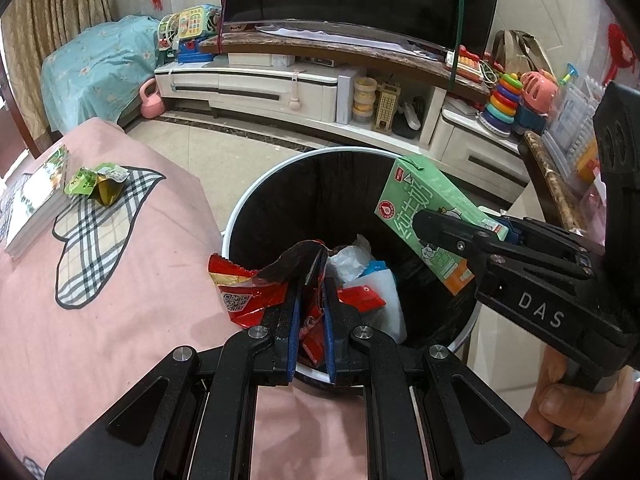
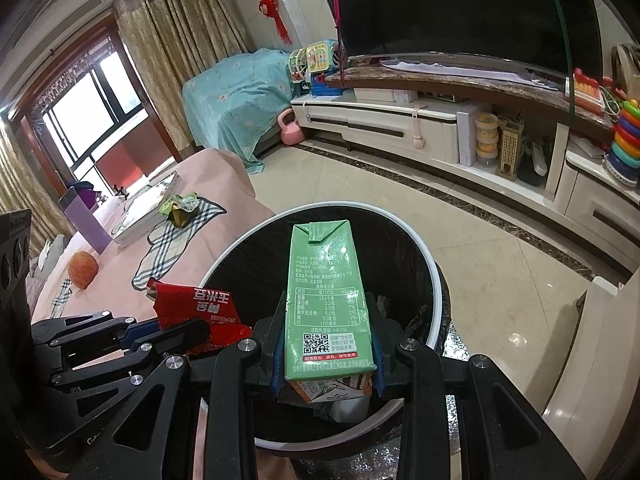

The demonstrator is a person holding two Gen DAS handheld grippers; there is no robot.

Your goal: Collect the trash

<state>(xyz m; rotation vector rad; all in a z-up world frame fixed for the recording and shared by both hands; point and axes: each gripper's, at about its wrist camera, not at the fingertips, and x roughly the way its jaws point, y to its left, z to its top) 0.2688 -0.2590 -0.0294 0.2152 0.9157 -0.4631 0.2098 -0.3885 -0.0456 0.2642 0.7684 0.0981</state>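
The left gripper (image 1: 311,276) has its jaws drawn narrow and pinched on a crumpled red snack wrapper (image 1: 244,292), which hangs over the near rim of the trash bin (image 1: 256,184), half above the bin's mouth and half above the pink cloth. The right gripper (image 2: 327,320) stands at a middling width with its blue pads pressed on both sides of a green milk carton (image 2: 324,280), gripped near its lower end; the carton tilts forward and up, its folded top over the middle of the bin's opening. In the left wrist view the right gripper comes in from the right, with the carton just inside the bin's far right rim. The bin is round, white-rimmed and lined with a black bag, and already holds clear plastic, something blue and a red scrap. It stands just beside the table draped in pink cloth (image 1: 140,260). On that cloth, well apart from both grippers, lies a crumpled green and gold wrapper (image 1: 98,184) on a plaid patch, touching or just beside a stack of books (image 1: 36,200). An orange ball-like thing (image 2: 83,269) and a purple box (image 2: 82,216) sit farther along the table.
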